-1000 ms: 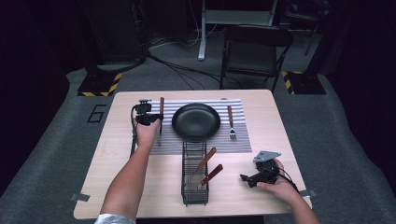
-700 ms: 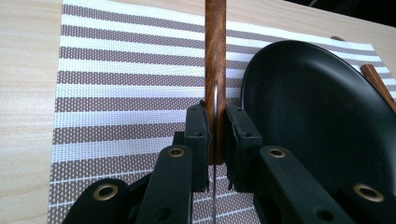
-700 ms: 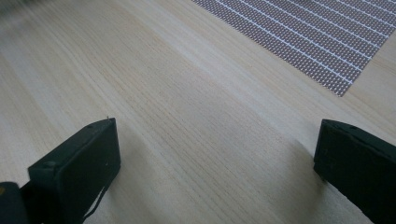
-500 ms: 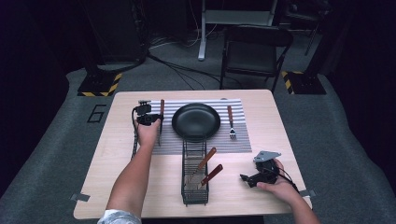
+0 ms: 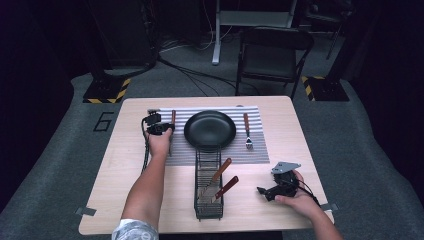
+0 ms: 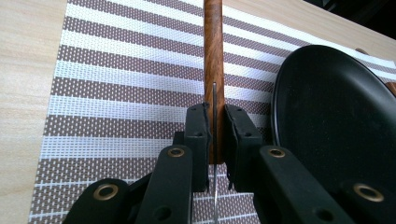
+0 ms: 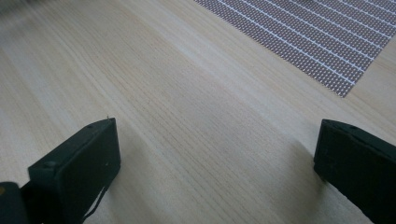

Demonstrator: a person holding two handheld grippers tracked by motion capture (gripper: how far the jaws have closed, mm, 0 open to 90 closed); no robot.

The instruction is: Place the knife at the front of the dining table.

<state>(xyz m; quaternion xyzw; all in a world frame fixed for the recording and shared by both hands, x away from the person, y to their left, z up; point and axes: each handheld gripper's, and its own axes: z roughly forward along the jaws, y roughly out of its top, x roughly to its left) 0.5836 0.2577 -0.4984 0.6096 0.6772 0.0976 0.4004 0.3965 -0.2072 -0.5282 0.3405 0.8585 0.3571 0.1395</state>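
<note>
Left gripper [image 6: 215,135]: you pinch the knife [image 6: 213,70] by its blade, edge up, to lay it flat.
Knife: on the mat [image 6: 116,93], just left of the plate [image 6: 336,126].
Right gripper [image 7: 215,154]: jaws spread, resting idle right of the plate.

A black plate [image 5: 210,129] sits mid-way on the striped placemat [image 5: 260,150] with a wooden-handled fork [image 5: 247,131] just right of it, and a black wire rack [image 5: 208,187] holding two wooden-handled utensils stands nearer on the wooden counter [image 5: 115,175]
</note>
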